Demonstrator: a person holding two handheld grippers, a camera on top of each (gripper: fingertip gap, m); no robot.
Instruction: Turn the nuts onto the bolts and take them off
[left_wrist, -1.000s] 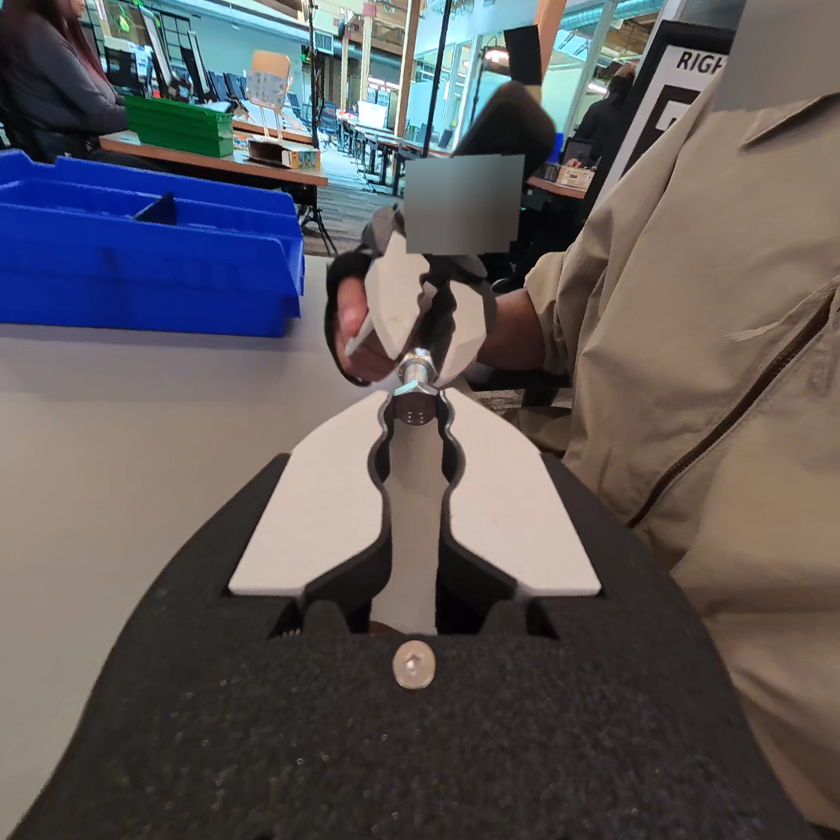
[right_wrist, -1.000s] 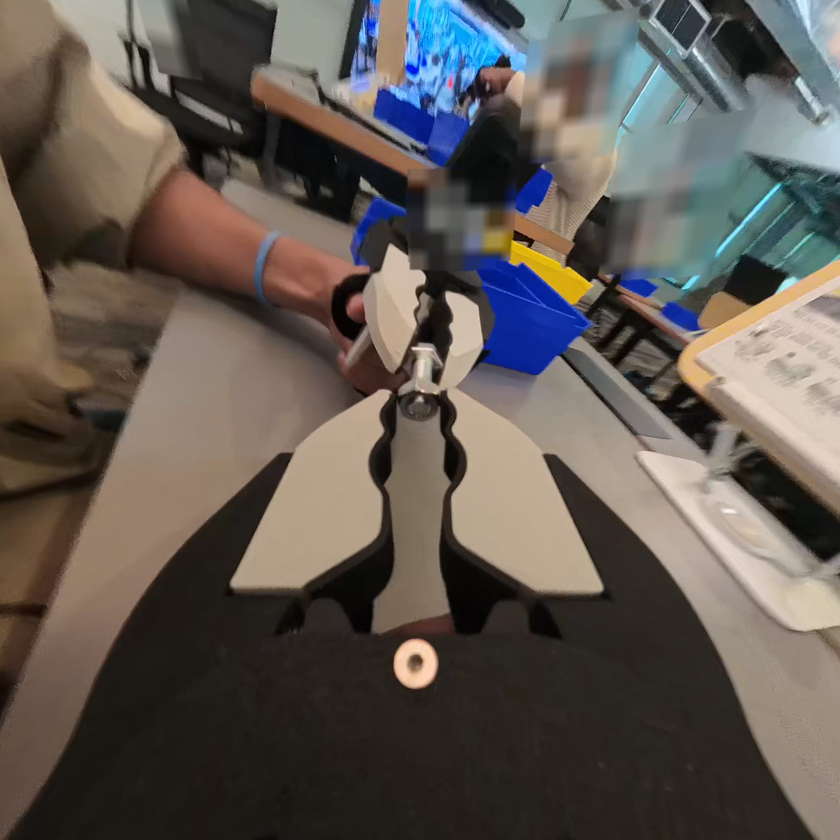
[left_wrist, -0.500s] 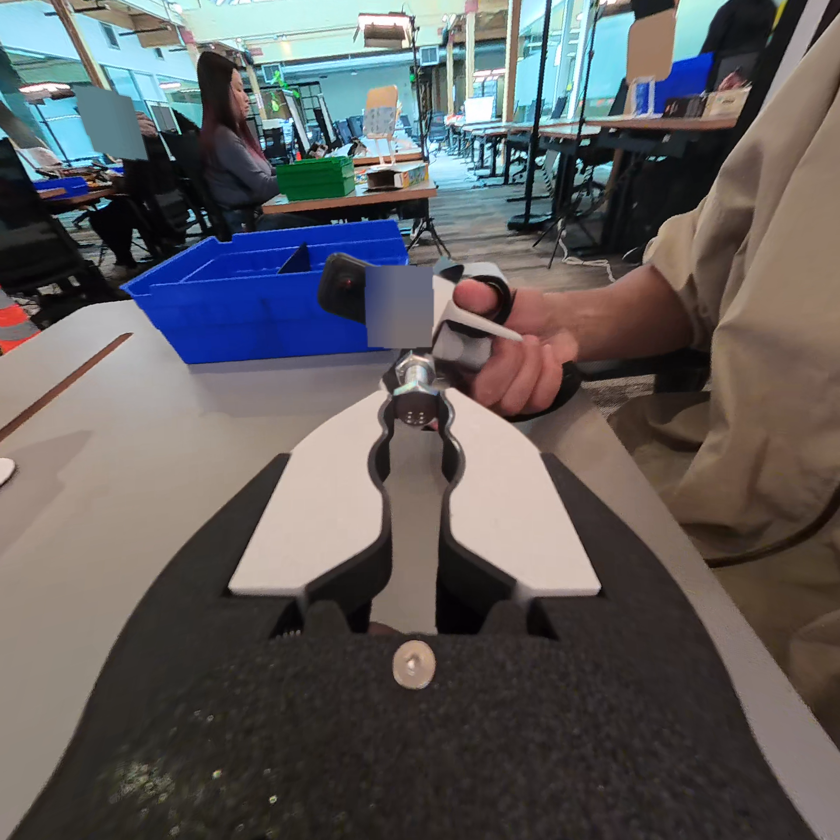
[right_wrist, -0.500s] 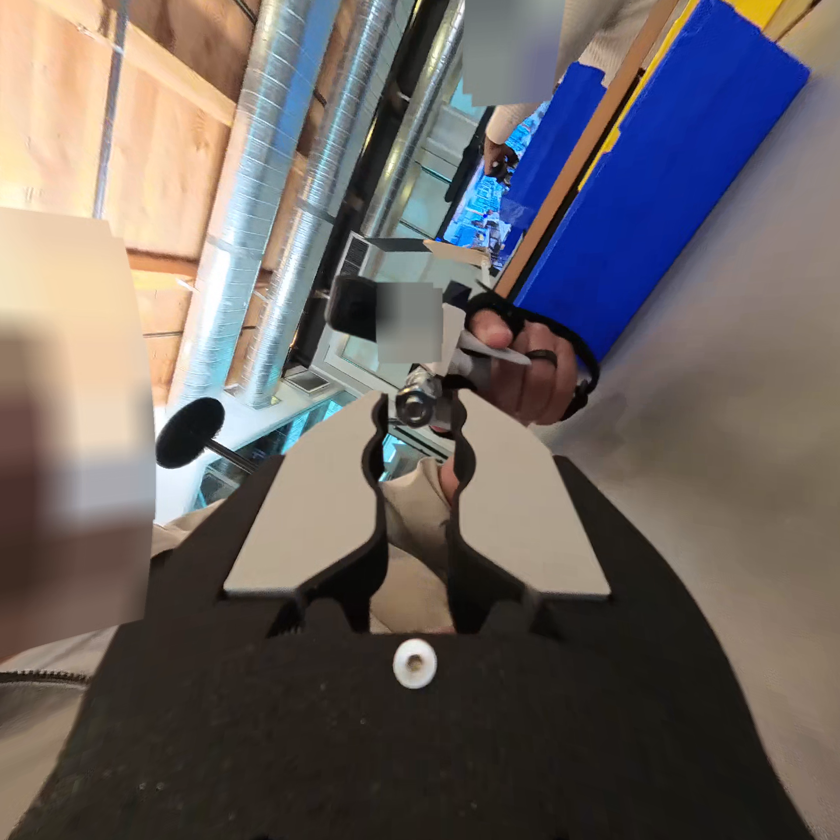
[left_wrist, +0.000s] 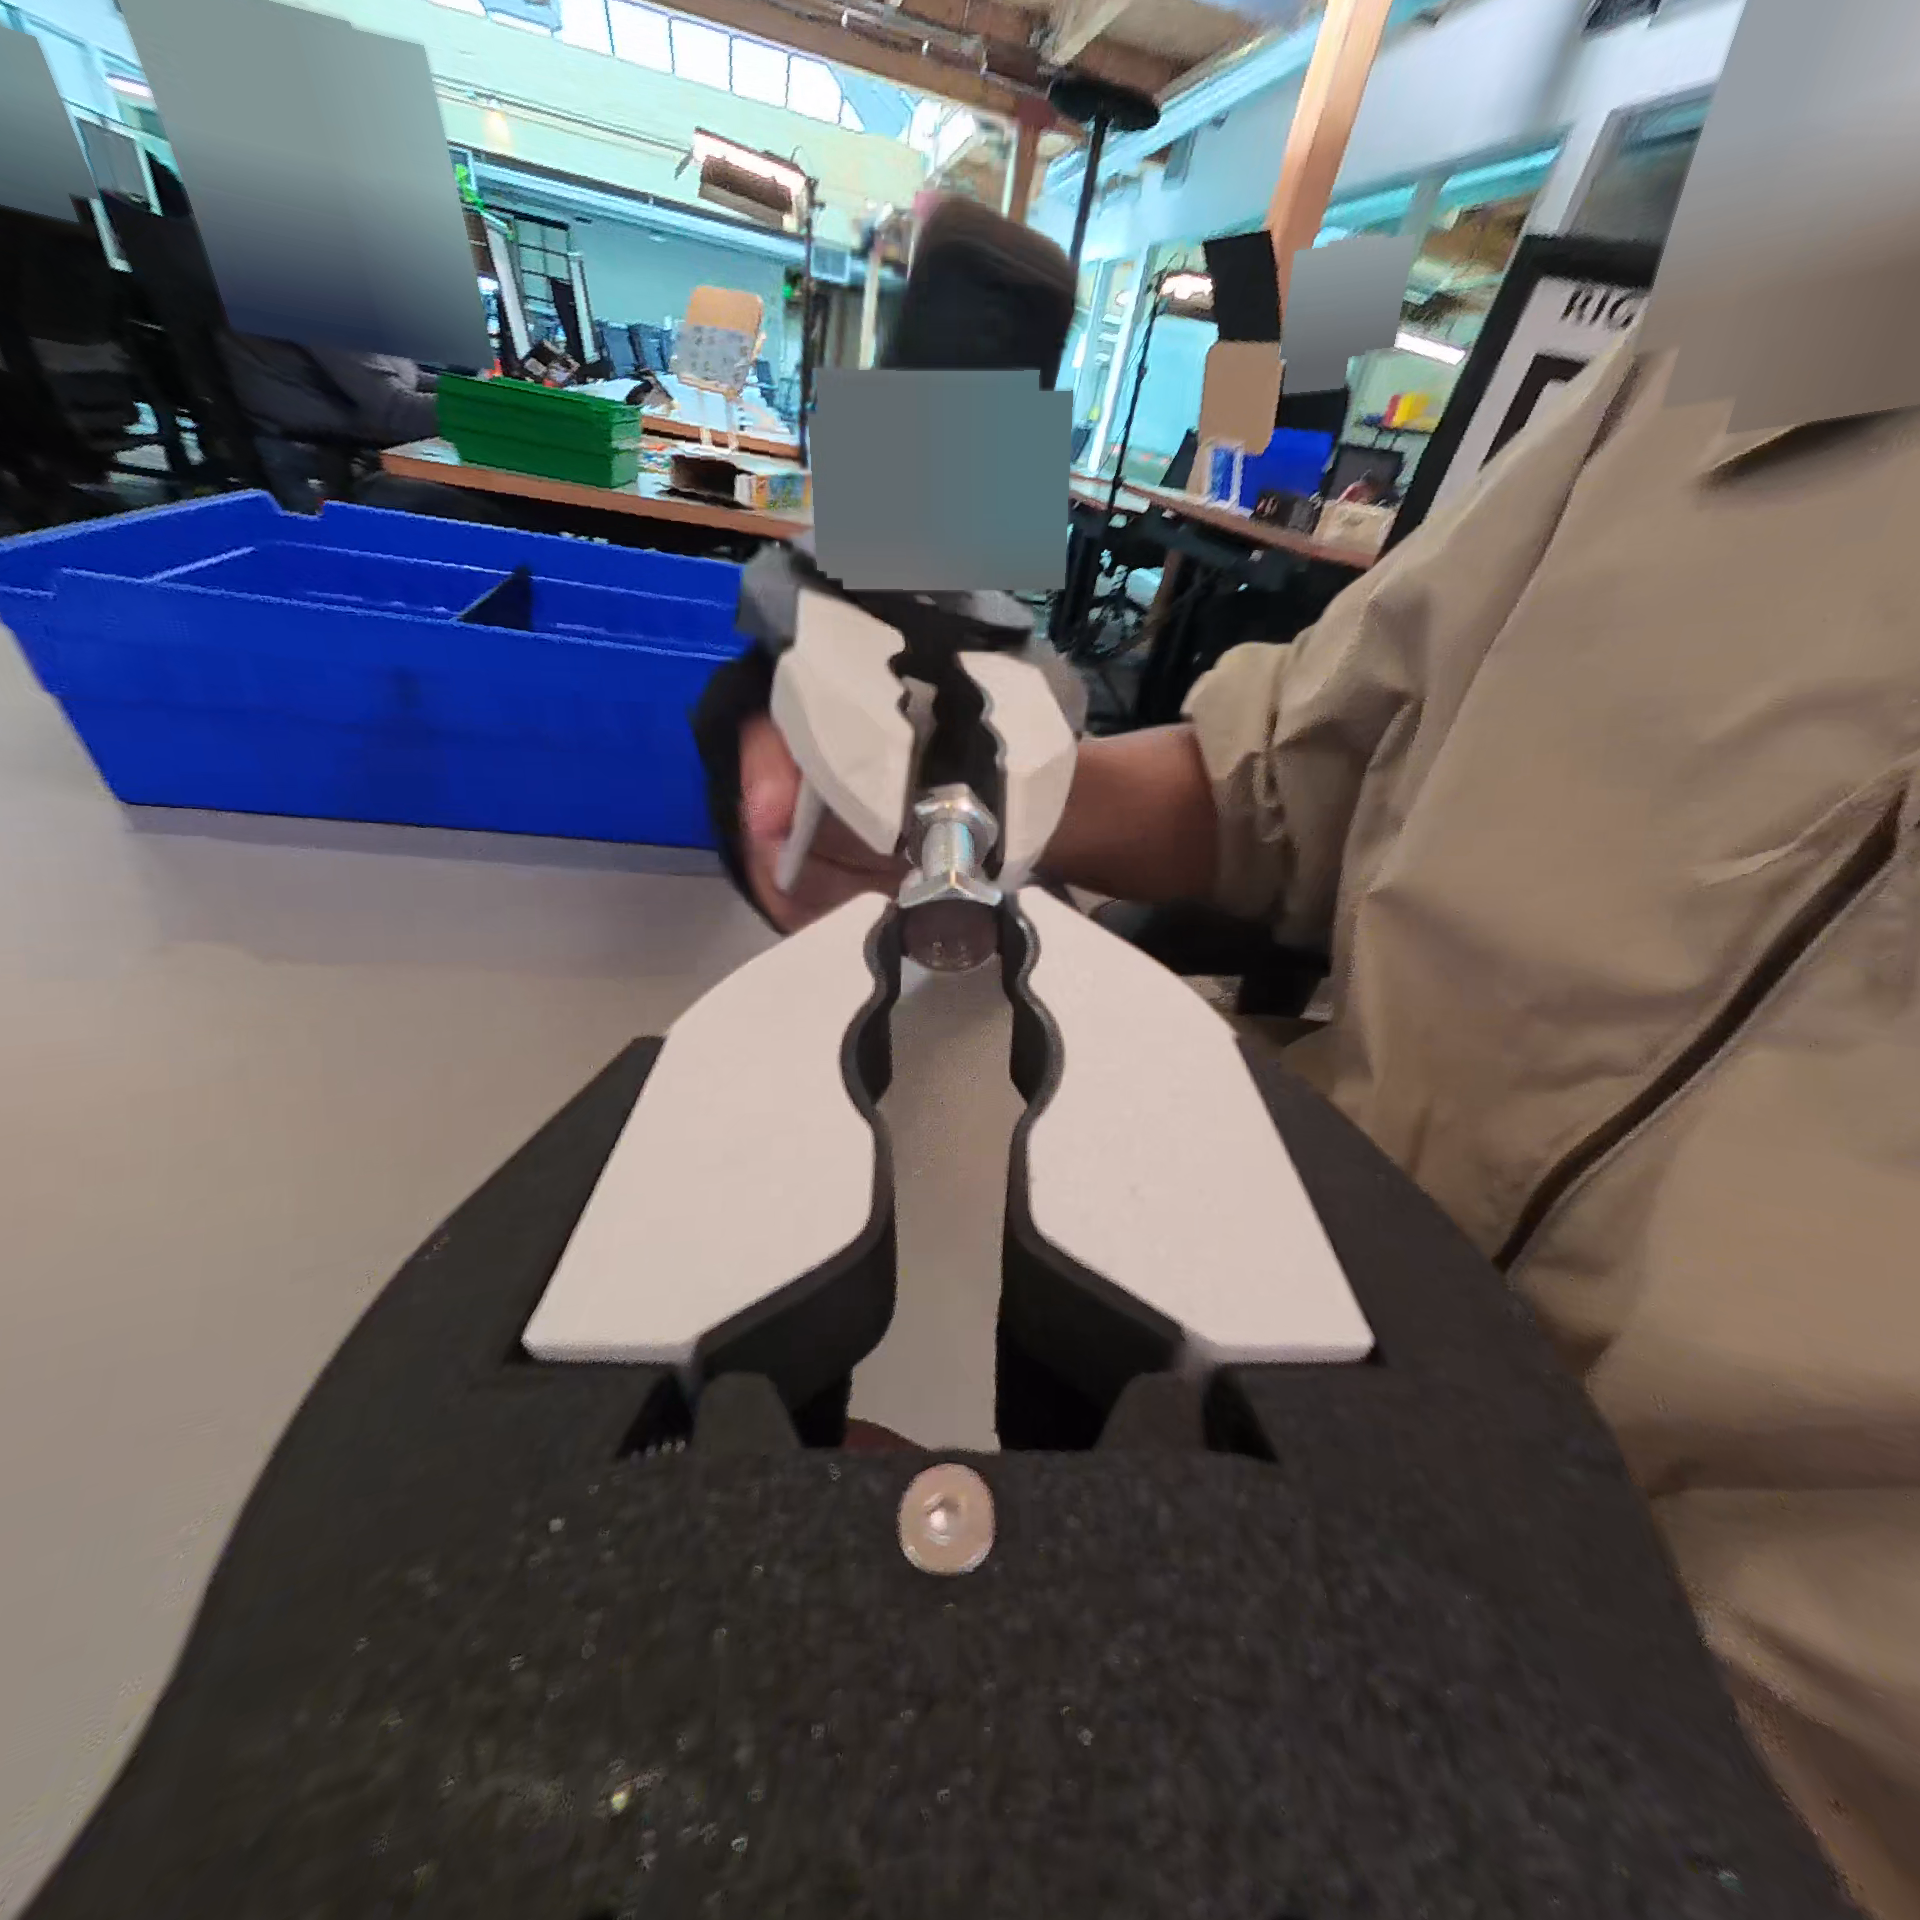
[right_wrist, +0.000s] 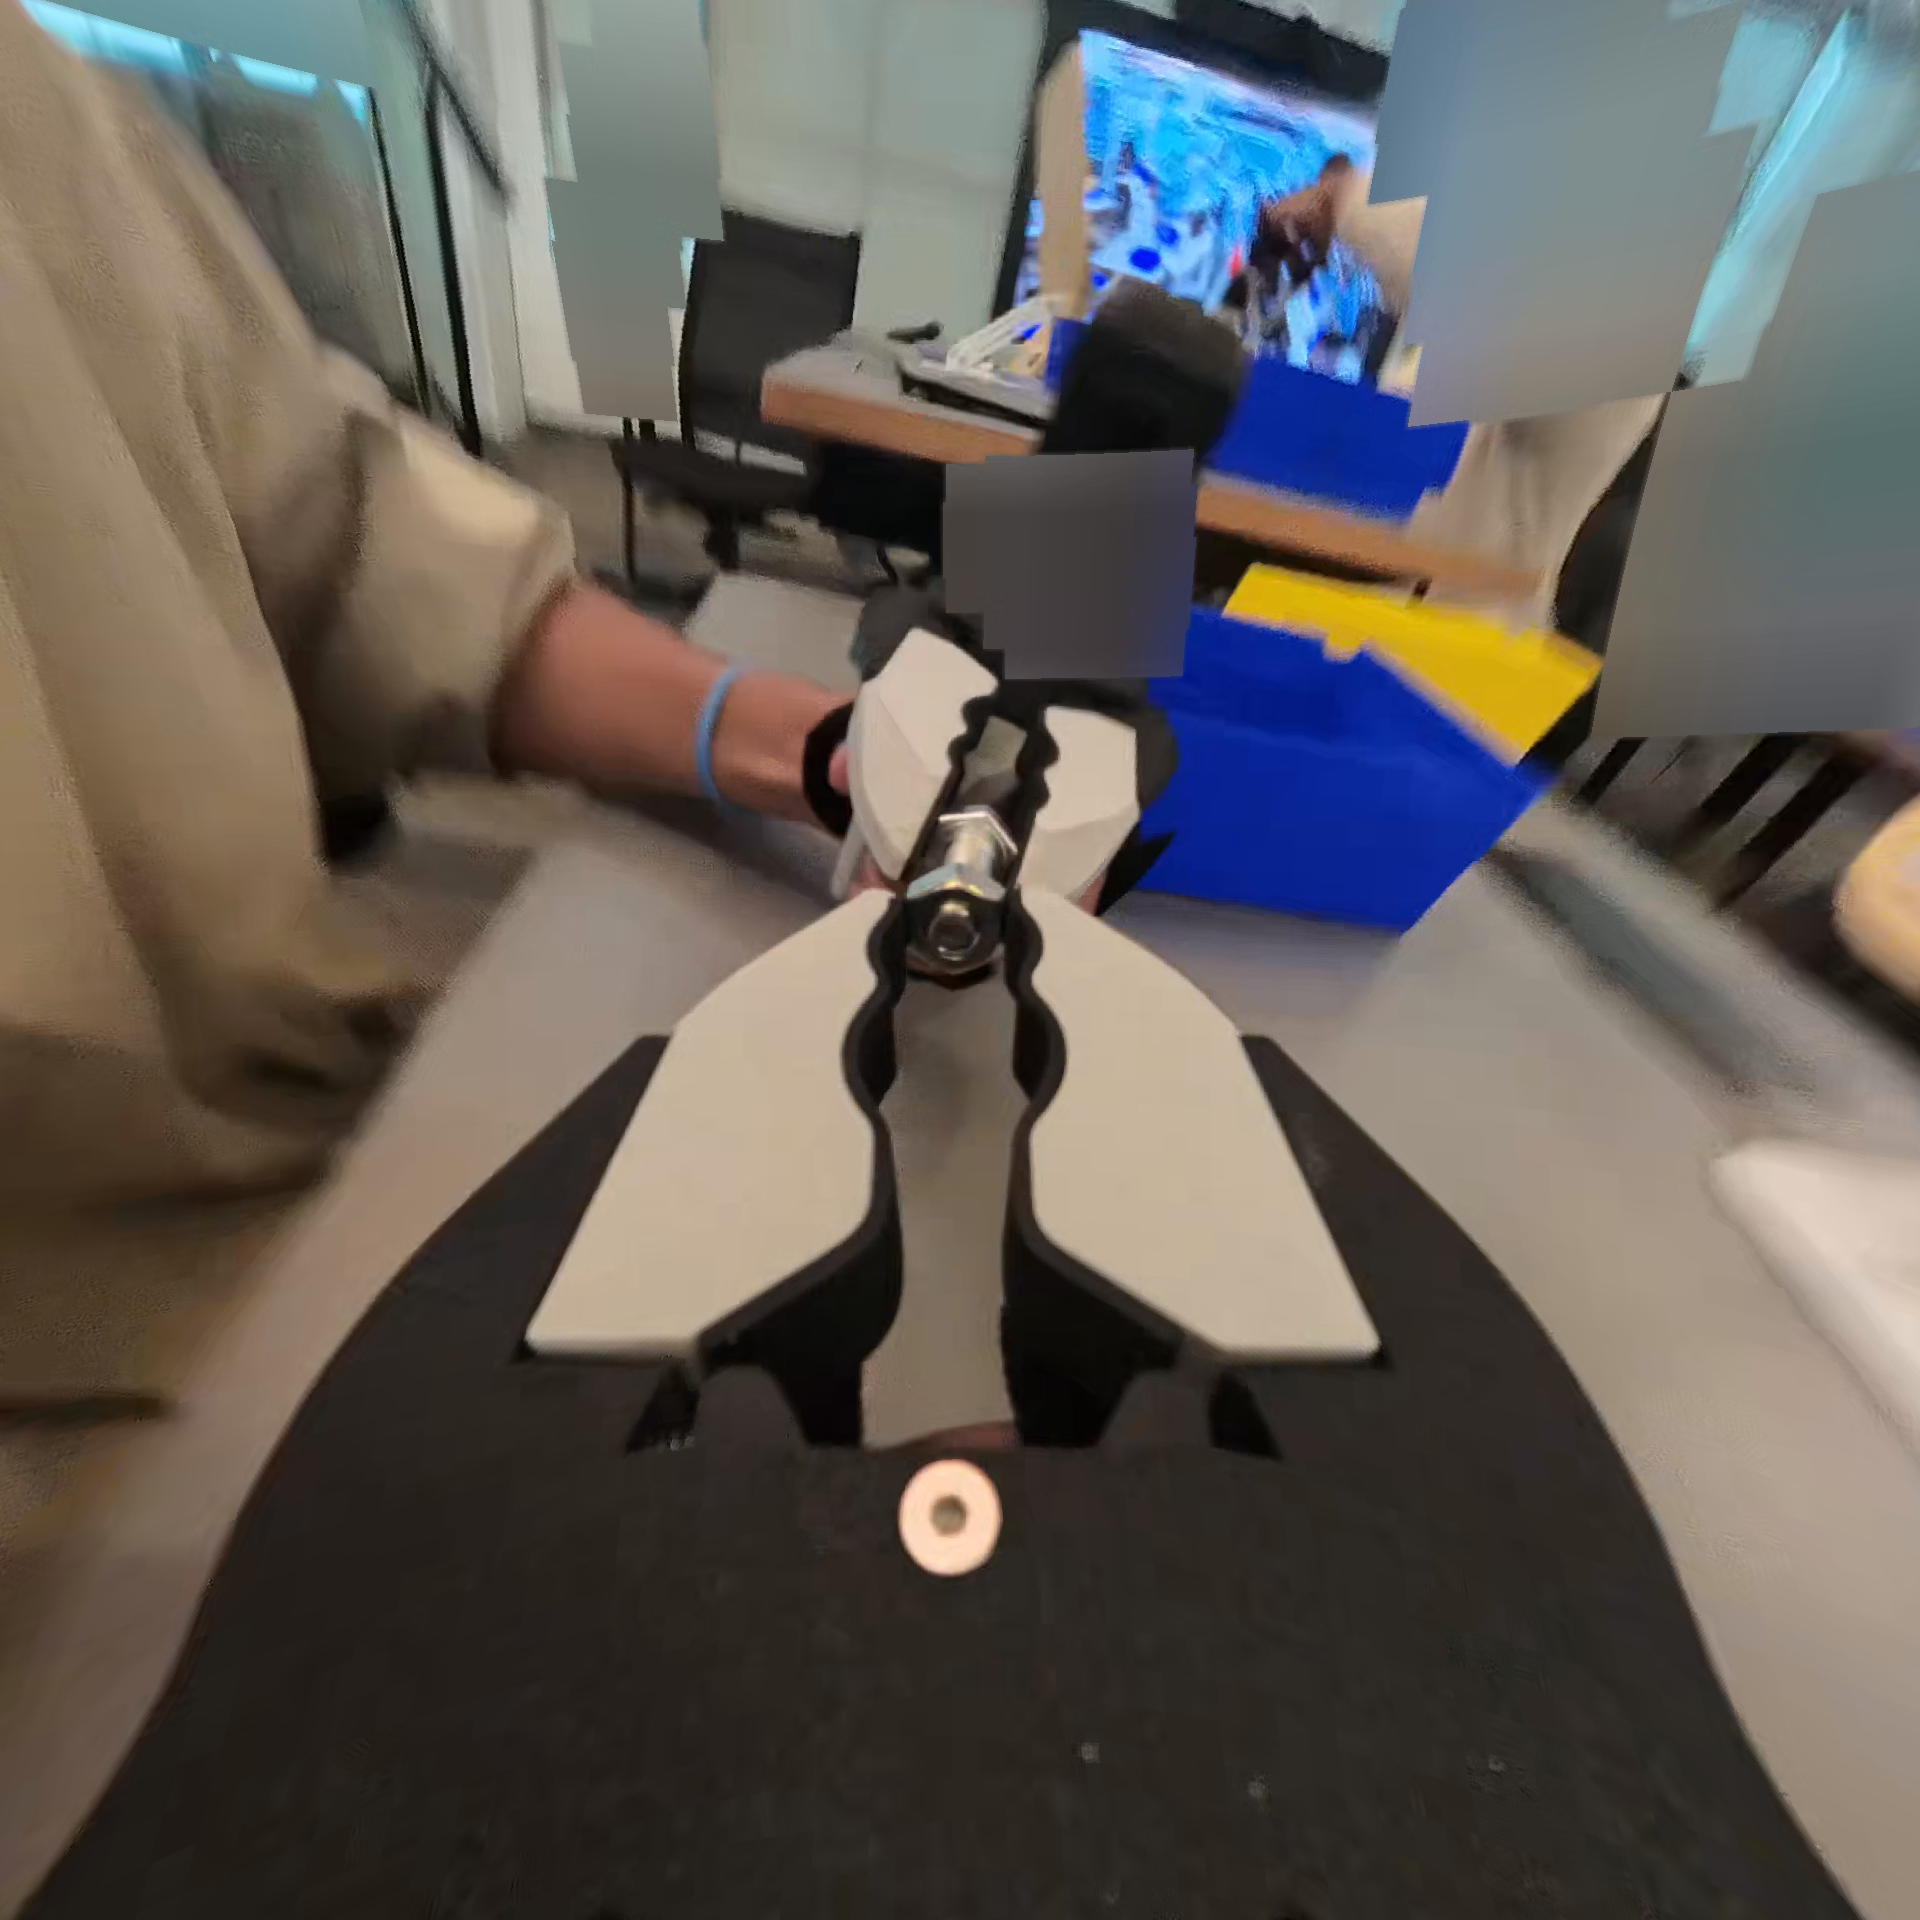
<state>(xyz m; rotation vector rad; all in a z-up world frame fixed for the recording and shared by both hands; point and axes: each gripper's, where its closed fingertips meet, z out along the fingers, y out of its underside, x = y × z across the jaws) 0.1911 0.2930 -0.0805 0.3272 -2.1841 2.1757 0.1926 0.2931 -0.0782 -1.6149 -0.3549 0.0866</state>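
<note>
Above the table (left_wrist: 312, 1039): bolt (left_wrist: 948, 844), held level between both tools
Left tool (left_wrist: 948, 935): clamped on bolt head
Right tool (right_wrist: 951, 940): clamped on nut (right_wrist: 956, 885)
Behind: blue bin (left_wrist: 395, 707)

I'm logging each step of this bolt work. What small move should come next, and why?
Probably twist the right claw about the bolt while the left claw holds firm: left is shut on the bolt's head, right on the nut, with bare shaft between. Whether it goes on or off, I cannot tell.
</note>
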